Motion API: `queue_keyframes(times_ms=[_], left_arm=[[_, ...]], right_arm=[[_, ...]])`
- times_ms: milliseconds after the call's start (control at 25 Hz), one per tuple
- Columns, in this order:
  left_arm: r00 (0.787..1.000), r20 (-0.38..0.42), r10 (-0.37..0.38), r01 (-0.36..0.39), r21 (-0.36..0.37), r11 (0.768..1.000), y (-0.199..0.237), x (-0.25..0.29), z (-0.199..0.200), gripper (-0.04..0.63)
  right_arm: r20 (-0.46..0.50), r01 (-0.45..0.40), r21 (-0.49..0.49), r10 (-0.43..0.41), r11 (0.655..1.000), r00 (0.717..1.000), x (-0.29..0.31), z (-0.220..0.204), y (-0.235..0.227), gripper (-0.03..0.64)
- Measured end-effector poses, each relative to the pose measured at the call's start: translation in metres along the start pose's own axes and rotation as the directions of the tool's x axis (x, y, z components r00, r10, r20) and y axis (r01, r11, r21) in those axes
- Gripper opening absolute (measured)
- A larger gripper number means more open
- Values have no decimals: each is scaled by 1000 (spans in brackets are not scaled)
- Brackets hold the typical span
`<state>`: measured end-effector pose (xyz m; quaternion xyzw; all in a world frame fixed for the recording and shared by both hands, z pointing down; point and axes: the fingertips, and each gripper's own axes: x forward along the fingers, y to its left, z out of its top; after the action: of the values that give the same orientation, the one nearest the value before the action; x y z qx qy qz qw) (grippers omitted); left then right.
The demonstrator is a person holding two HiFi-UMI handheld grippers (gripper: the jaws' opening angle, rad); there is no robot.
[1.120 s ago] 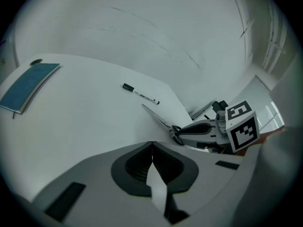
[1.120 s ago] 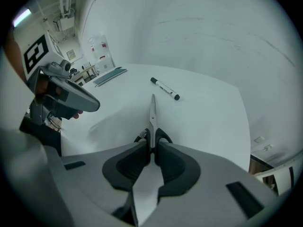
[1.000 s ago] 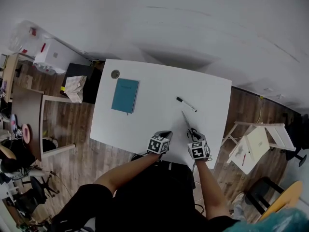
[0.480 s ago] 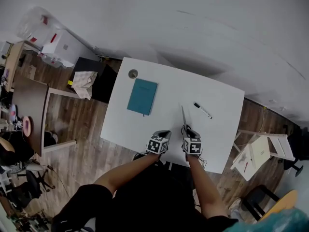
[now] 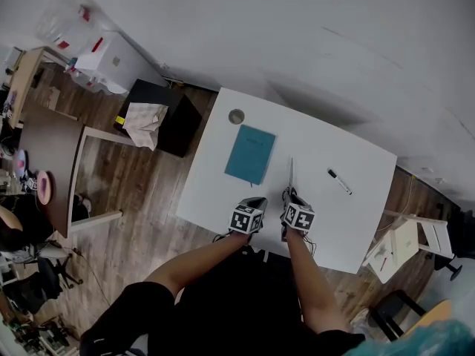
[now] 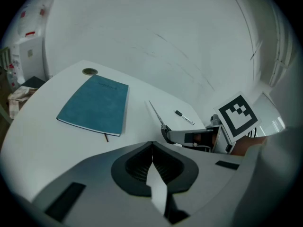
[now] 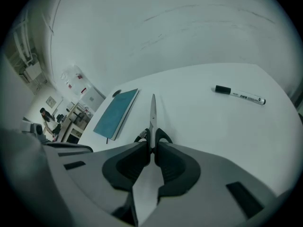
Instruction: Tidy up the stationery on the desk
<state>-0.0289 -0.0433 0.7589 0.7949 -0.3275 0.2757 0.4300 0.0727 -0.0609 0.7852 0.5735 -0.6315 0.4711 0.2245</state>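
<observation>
A pair of scissors (image 7: 152,111) with black handles sticks forward out of my right gripper (image 7: 151,145), which is shut on the handles. In the head view the blade (image 5: 291,175) hangs over the white desk (image 5: 356,221), between a teal notebook (image 5: 250,154) and a black-capped marker (image 5: 340,182). My left gripper (image 5: 256,202) is beside the right gripper (image 5: 288,196) at the desk's near edge. It is shut (image 6: 152,145) with nothing in it. The left gripper view shows the notebook (image 6: 94,104), the scissors (image 6: 156,113) and the marker (image 6: 184,117).
A small round disc (image 5: 236,116) lies in the desk's far left corner. A black cabinet (image 5: 178,117) with a crumpled bag (image 5: 145,123) on it stands left of the desk. A white folding stool (image 5: 393,247) stands to the right. A white wall runs behind the desk.
Both grippers moved left along the desk's near edge. The right one carried the scissors from below the marker to beside the notebook, and the blade swung to point straight away.
</observation>
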Motion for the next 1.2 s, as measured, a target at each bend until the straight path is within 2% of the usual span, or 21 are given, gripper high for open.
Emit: queue_keyframes(times_ms=[320,640,1040,1200], left_arm=[[998,-23,-53,54,46,997,40,-17,12,14],[998,-43,-45,47,46,998,75,-30,13,14],[998,-49,-39,41,35,999,81,-28,14,14],[998,-56,-40,42,43,998,77,-26,12,14]], right_arm=[[43,133,74,-136,988,990,29,24,39,87],[-5,277,109,-278,955,961,43,23,27,87],[-7,285,89,-286,954,958,45,20,26,89],[6,243,160,-247,957,969,43,24,26,121]])
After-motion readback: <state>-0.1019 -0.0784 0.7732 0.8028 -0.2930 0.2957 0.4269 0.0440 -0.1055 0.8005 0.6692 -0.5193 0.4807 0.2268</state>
